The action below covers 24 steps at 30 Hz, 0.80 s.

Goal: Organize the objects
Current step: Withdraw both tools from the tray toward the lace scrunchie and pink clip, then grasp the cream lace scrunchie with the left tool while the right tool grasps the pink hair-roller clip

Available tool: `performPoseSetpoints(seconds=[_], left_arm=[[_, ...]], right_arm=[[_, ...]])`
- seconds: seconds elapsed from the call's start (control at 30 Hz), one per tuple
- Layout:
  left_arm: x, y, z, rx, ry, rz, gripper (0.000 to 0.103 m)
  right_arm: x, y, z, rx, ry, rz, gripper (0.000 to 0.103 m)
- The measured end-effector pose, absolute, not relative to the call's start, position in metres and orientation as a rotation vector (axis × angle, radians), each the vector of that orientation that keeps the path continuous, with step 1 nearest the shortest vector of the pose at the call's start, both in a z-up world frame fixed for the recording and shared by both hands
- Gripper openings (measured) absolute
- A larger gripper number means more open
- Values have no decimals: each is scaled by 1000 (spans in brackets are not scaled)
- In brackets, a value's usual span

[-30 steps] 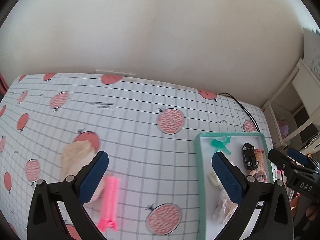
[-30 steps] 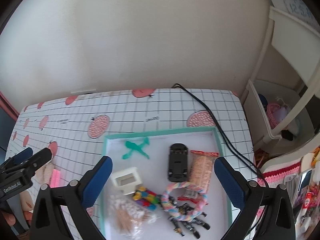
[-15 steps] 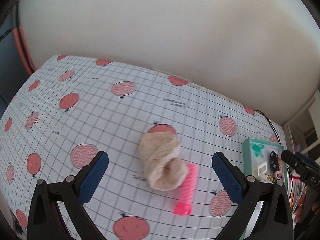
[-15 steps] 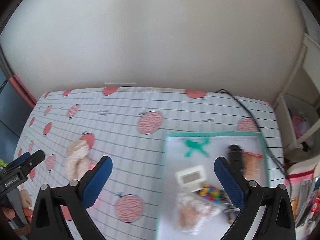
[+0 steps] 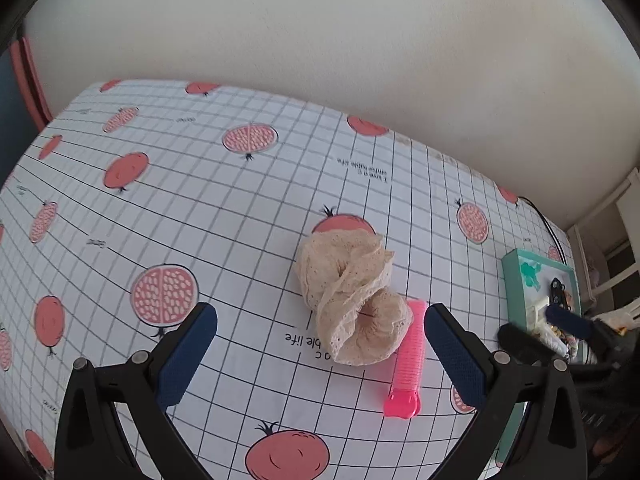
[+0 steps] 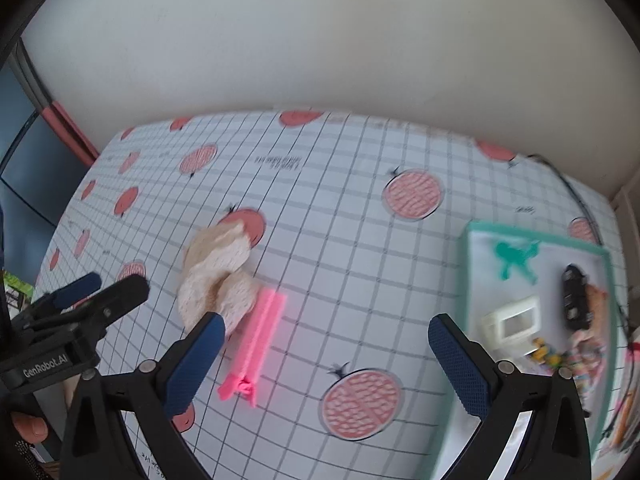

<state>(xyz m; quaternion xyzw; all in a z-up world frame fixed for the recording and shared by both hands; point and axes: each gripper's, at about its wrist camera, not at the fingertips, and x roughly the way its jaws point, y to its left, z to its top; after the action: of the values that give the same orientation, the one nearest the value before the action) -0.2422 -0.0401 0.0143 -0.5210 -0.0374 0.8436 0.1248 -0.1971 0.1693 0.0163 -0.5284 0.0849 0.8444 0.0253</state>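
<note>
Left wrist view: my left claw [image 5: 320, 354] hangs empty w/ jaws wide apart. A beige lace scrunchie [image 5: 352, 300] lies dead ahead between the pads, on the pomegranate tablecloth [image 5: 200, 200]. A pink comb [image 5: 407, 356] touches its right side, just inside my right pad; long axis runs roughly fore-aft, clip end toward me. Right claw [image 6: 322, 360] is also spread & empty; from it the comb [image 6: 256, 344] sits ahead-left near the left pad, scrunchie [image 6: 218, 276] further left. The teal tray [image 6: 468, 300] w/ the sorted bits is off to the right. I judge the left claw better centred for the scrunchie, right for the comb.
</note>
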Motion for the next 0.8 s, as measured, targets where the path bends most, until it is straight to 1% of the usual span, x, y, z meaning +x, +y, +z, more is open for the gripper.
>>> performPoseSetpoints(seconds=[0.33, 0.53, 0.63, 0.67, 0.73, 0.77, 0.8], left_arm=[[-254, -34, -22, -1591, -69, 2388, 103], [-261, -30, -35, -1611, -33, 2368, 103], [-265, -28, -40, -1620, -29, 2352, 102], [-265, -27, -42, -1623, -25, 2350, 100], [-266, -25, -45, -1629, -20, 2345, 94], [-267, -25, -46, -1631, -21, 2345, 88], [-267, -24, -48, -1639, -22, 2344, 85]], right_arm=[[-202, 133, -24, -1775, 186, 2582, 102], [-204, 127, -40, -1822, 184, 2556, 96], [-205, 124, -46, -1839, 179, 2548, 91], [-205, 124, -47, -1844, 179, 2545, 88], [-205, 123, -50, -1848, 177, 2541, 87], [-205, 123, -51, -1849, 178, 2541, 85], [-205, 123, -52, -1853, 179, 2540, 81]])
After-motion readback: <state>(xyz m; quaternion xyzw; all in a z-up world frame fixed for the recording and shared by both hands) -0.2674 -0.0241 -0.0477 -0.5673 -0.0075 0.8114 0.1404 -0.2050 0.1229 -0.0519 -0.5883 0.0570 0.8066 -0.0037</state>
